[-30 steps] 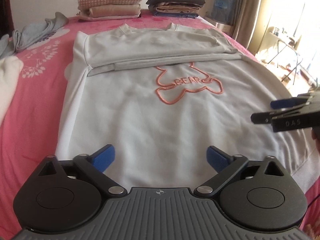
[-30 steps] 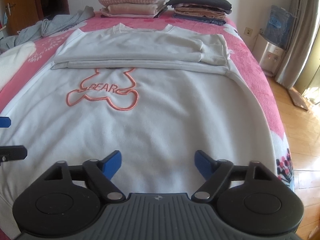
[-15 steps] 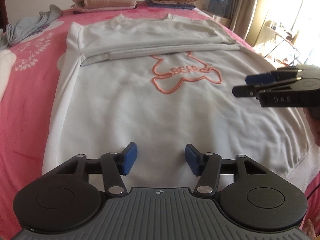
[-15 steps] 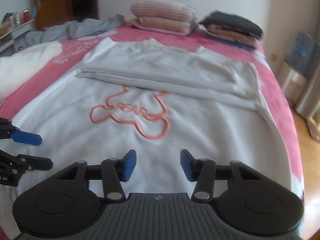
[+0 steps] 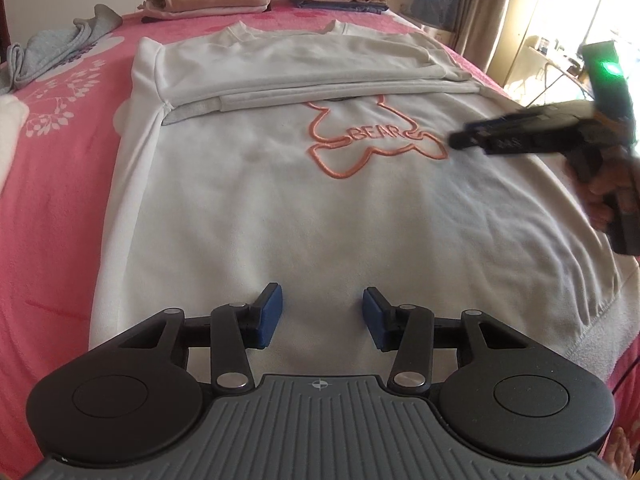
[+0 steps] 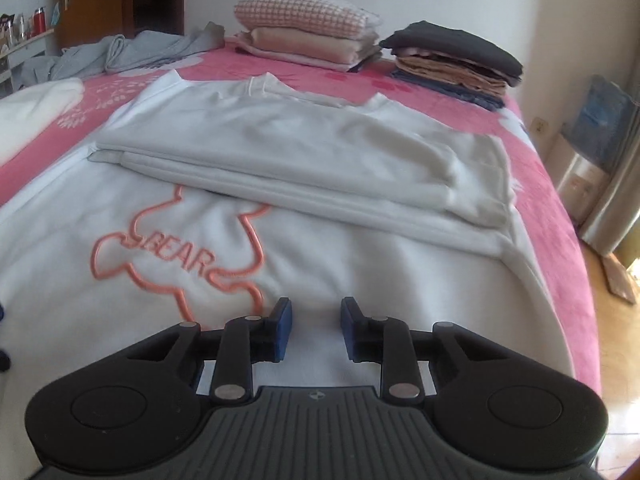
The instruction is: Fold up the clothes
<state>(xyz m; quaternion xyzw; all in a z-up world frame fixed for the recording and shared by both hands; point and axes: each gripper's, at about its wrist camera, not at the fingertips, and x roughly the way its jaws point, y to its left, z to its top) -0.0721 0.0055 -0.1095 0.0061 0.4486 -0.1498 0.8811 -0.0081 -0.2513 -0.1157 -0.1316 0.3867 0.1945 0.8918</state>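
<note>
Your left gripper (image 5: 319,313) jaws spread, right gripper (image 6: 315,328) jaws narrowly parted, both holding nothing; white BEAR sweatshirt (image 5: 280,208) flat on pink bed (image 5: 60,168), sleeves (image 6: 304,160) folded across chest; careless one-layer pinch could drag sleeves askew.

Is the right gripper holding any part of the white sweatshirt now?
No, the right gripper has its jaws apart above the white sweatshirt with nothing between them.

The sweatshirt (image 5: 256,216) lay flat on the bed (image 5: 52,184), its sleeves (image 6: 304,168) folded across the chest behind the bear outline (image 6: 180,256). Behind the collar stood two stacks of folded clothes (image 6: 308,28) side by side. A crumpled garment (image 6: 120,54) lay to the left, near the far edge.
</note>
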